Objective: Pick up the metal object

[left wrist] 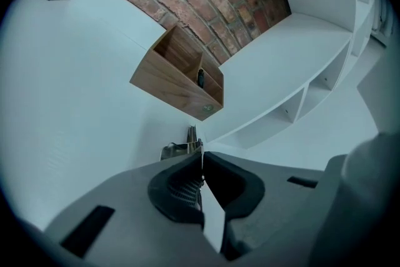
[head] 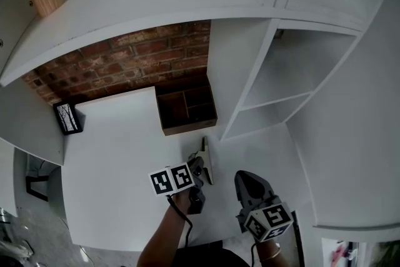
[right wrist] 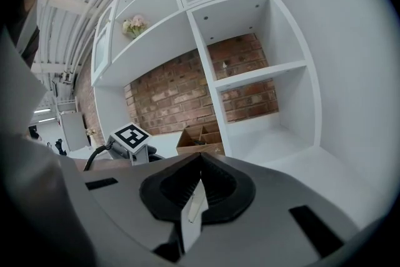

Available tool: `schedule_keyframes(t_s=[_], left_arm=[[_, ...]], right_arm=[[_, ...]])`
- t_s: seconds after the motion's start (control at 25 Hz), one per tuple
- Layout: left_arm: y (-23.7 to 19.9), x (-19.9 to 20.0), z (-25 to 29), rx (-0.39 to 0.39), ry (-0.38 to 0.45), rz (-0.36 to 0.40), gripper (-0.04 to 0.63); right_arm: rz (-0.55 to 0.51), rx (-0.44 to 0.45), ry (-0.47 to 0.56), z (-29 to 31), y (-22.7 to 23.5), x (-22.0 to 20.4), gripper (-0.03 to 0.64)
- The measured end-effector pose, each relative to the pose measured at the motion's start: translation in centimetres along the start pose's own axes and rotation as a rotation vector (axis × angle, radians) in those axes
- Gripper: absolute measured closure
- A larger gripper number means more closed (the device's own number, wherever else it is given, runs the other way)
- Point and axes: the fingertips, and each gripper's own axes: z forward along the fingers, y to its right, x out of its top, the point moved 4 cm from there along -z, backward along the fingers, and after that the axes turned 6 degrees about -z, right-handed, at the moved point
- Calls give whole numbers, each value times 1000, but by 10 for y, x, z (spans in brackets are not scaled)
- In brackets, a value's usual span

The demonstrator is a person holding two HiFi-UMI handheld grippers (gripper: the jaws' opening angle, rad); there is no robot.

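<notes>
The left gripper (left wrist: 200, 156) has its jaws pressed together. As far as its own view shows, they pinch the thin edge of the metal object (left wrist: 180, 148) right at their tips. Its marker cube (head: 172, 179) carries only black-and-white square patterns, no words.

The metal object lies low over the white desk (head: 119, 153). Its long axis runs from 6 to 12 o'clock, and its narrow end points at 12, toward the wooden organizer (head: 187, 128).

At 4 o'clock from the left gripper, the right gripper (right wrist: 200, 156) sits closed on nothing. Its own cube (head: 269, 221) shows the same kind of squares.

At 10 o'clock a small framed card (head: 67, 117) leans by the brick wall (head: 137, 59). Its print is too small to read.
</notes>
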Motion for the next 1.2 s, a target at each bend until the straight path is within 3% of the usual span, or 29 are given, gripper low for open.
schedule_keyframes(t_s=[0.52, 1.2], left_arm=[[45, -23, -31, -52, 24, 116, 580], [126, -56, -109, -55, 183, 598, 580]], right_arm=[[12, -61, 64, -39, 22, 11, 612], [-39, -67, 103, -93, 16, 15, 612]])
